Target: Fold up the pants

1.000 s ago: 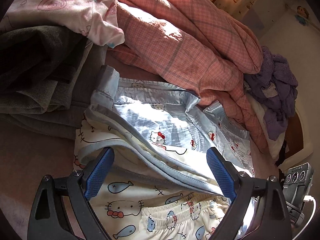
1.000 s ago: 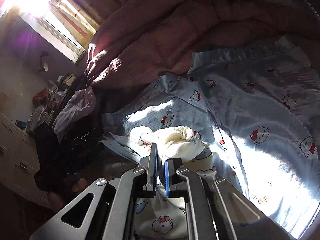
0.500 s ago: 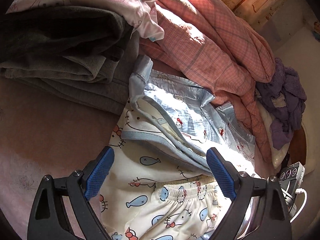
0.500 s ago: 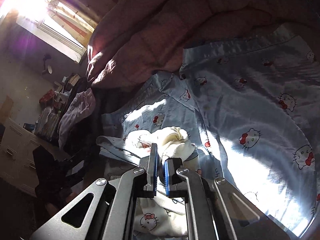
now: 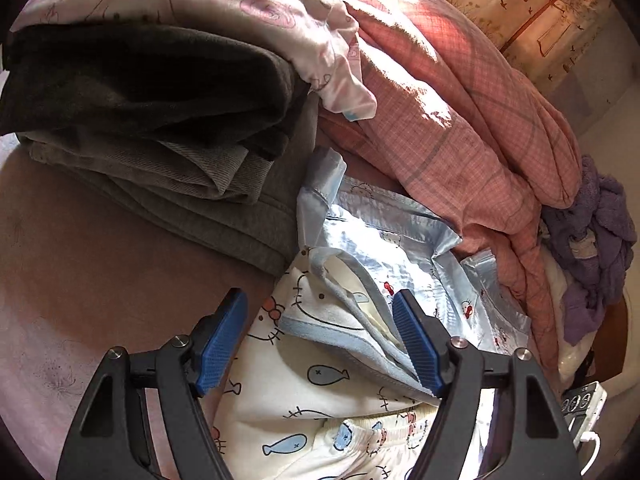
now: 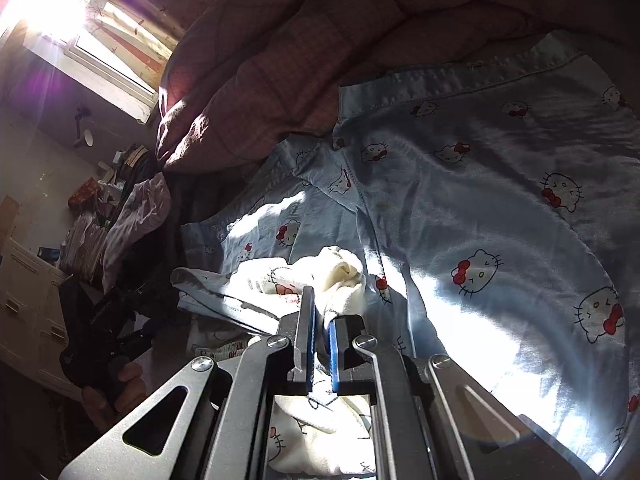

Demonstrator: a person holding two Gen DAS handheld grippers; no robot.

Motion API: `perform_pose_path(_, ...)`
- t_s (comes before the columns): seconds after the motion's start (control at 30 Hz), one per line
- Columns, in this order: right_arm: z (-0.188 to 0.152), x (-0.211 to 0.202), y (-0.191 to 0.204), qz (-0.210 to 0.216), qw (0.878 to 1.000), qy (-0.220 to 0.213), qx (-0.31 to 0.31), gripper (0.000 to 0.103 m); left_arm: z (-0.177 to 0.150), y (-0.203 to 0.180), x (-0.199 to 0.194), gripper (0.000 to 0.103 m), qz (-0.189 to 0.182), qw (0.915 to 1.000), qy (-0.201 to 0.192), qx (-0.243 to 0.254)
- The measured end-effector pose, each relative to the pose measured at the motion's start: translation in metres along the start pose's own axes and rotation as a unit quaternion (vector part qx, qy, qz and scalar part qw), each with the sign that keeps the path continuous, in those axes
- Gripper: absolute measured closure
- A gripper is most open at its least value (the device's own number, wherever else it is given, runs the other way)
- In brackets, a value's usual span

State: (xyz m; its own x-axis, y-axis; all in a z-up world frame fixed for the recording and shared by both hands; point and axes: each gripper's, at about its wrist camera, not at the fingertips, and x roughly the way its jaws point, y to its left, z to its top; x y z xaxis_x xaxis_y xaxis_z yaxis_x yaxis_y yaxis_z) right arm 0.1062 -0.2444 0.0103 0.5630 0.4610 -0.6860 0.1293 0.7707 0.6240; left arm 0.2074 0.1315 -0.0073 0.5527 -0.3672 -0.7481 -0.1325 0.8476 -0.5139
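Observation:
The cream cartoon-print pants (image 5: 312,412) lie on the bed under my left gripper (image 5: 320,332), with a light blue satin Hello Kitty garment (image 5: 384,248) over their far part. My left gripper is open, its blue pads (image 5: 222,344) astride the pants' edge without closing on it. In the right wrist view, my right gripper (image 6: 322,316) is shut on a bunched fold of the cream pants (image 6: 344,280), held above the blue satin garment (image 6: 480,216).
A stack of folded grey and dark clothes (image 5: 160,128) sits at the left, topped by a pink printed garment (image 5: 224,4). A pink plaid duvet (image 5: 460,112) is heaped behind. Purple fabric (image 5: 592,248) lies at the right. A window (image 6: 100,40) glares.
My left gripper has pulled back and left, so more pink sheet and the grey stack show, and its jaws have narrowed. My right gripper has kept its hold and moved slightly over the blue satin.

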Motion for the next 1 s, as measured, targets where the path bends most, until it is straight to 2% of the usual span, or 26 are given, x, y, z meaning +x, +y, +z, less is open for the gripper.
perform_pose_path(0.1,0.0,0.008,-0.002,-0.007,1.0,0.008,0.001,0.098,0.009,0.005,0.012,0.03,-0.013,0.9995,0.027,-0.006)
perform_pose_path(0.27,-0.001,0.014,-0.004,-0.014,1.0,0.012,-0.003,0.098,0.015,0.014,0.025,0.03,-0.036,0.9977,0.035,-0.046)
perform_pose_path(0.37,-0.002,0.014,-0.002,-0.019,1.0,0.01,-0.015,0.098,0.018,0.017,0.03,0.03,-0.023,0.9968,0.035,-0.068)
perform_pose_path(0.4,-0.002,0.014,0.0,-0.022,1.0,0.009,-0.021,0.098,0.018,0.018,0.03,0.036,-0.027,0.9961,0.037,-0.076)
perform_pose_path(0.43,-0.002,0.014,0.001,-0.026,0.999,0.008,-0.026,0.098,0.018,0.019,0.03,0.049,-0.04,0.9948,0.042,-0.084)
perform_pose_path(0.47,-0.003,0.015,0.002,-0.029,0.999,0.007,-0.03,0.098,0.017,0.018,0.029,0.053,-0.047,0.994,0.049,-0.086)
perform_pose_path(0.53,-0.003,0.016,0.002,-0.032,0.999,0.007,-0.034,0.098,0.018,0.013,0.021,0.053,-0.053,0.9944,0.048,-0.077)
perform_pose_path(0.63,-0.002,0.016,0.002,-0.032,0.999,0.007,-0.037,0.098,0.02,0.011,0.015,0.053,-0.042,0.9951,0.051,-0.073)
perform_pose_path(0.77,-0.002,0.015,0.003,-0.032,0.999,0.006,-0.04,0.098,0.024,0.022,0.028,0.053,-0.057,0.9893,0.09,-0.1)
perform_pose_path(0.9,-0.002,0.015,0.004,-0.032,0.999,0.005,-0.043,0.098,0.018,0.032,0.031,0.053,-0.104,0.98,0.114,-0.126)
perform_pose_path(0.93,-0.002,0.015,0.004,-0.034,0.998,0.004,-0.044,0.098,0.018,0.031,0.034,0.05,-0.115,0.9785,0.118,-0.124)
perform_pose_path(1.0,-0.002,0.017,0.004,-0.037,0.998,0.004,-0.044,0.098,0.016,0.035,0.047,0.05,-0.122,0.9722,0.146,-0.136)
